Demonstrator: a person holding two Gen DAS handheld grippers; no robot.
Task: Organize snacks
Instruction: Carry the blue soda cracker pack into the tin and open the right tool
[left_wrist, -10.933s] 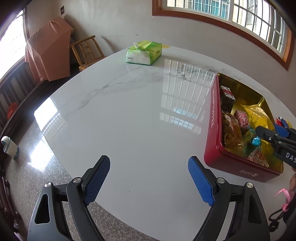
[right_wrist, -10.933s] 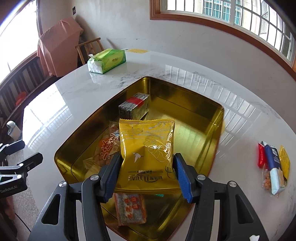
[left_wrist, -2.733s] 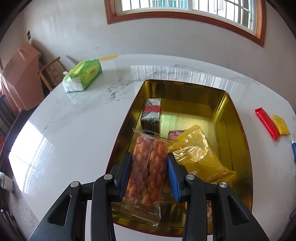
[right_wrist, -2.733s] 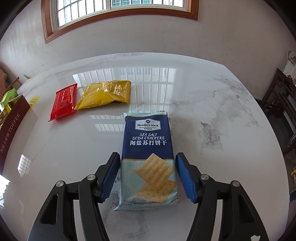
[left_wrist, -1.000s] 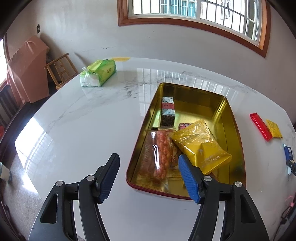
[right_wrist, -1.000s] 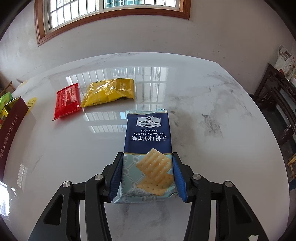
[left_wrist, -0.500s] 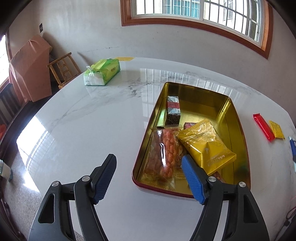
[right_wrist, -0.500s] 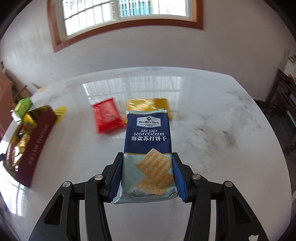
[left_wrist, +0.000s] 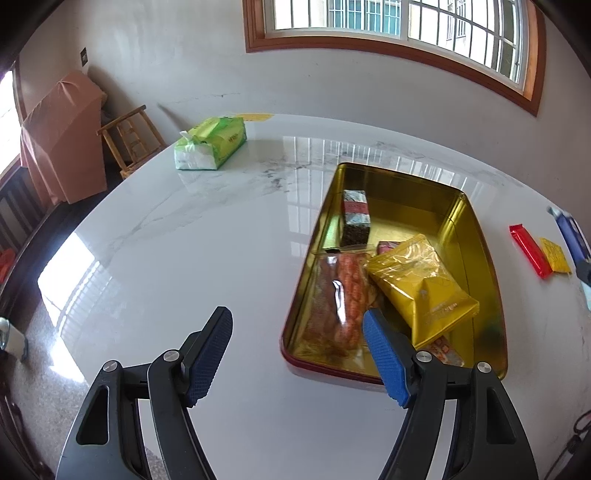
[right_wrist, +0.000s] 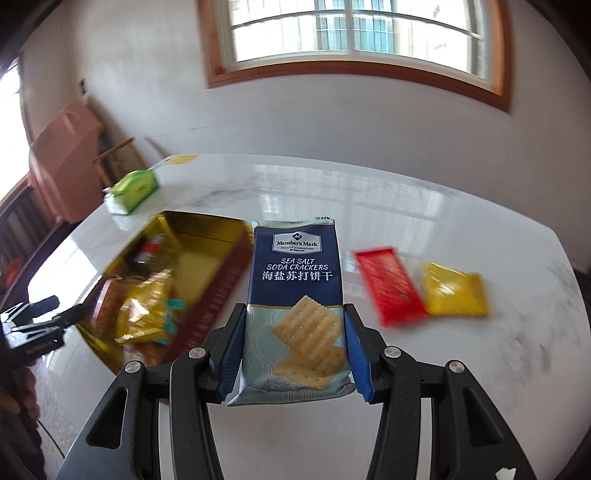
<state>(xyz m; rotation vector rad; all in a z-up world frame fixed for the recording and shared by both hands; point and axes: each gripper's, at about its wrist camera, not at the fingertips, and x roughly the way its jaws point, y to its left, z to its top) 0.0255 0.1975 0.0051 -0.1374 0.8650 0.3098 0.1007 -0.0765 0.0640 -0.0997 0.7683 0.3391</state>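
Right tool (right_wrist: 293, 354): clenched on the dark-blue-and-pale-teal foil pack of sea salt soda crackers (right_wrist: 295, 306), blue pads pressing both long edges of its lower half. Pack held upright, label facing the camera, lifted clear of the white marble desk (right_wrist: 461, 362). Tool points toward the far window, tilted slightly down. Background is motion-blurred.

Left tool (left_wrist: 297, 354): released, blue-padded fingers spread wide, nothing between them. It hovers over the near desk (left_wrist: 207, 258) edge, pitched down, right finger (left_wrist: 384, 360) overlapping the near-left corner of the tin in view.

The rectangular gold-lined tin with dark red outer walls (left_wrist: 480, 236) sits right of centre in the left view. Inside:
- clear bag of orange-brown fried snacks (left_wrist: 341, 299), near left side
- crinkled yellow foil pouch (left_wrist: 421, 288), lying diagonally, touching the fried snacks
- small dark wrapped bar with a red band (left_wrist: 355, 218), far left side
- pink wrapper partly under the yellow pouch, small orange pack at the near edge

On the desk right of the tin: flat red wrapper (right_wrist: 389, 284), and a flat yellow packet (right_wrist: 456, 295) just beside it, edges touching or overlapping; cannot tell which through blur.

Green tissue pack (left_wrist: 210, 147) at the far left of the desk, well apart from the tin.
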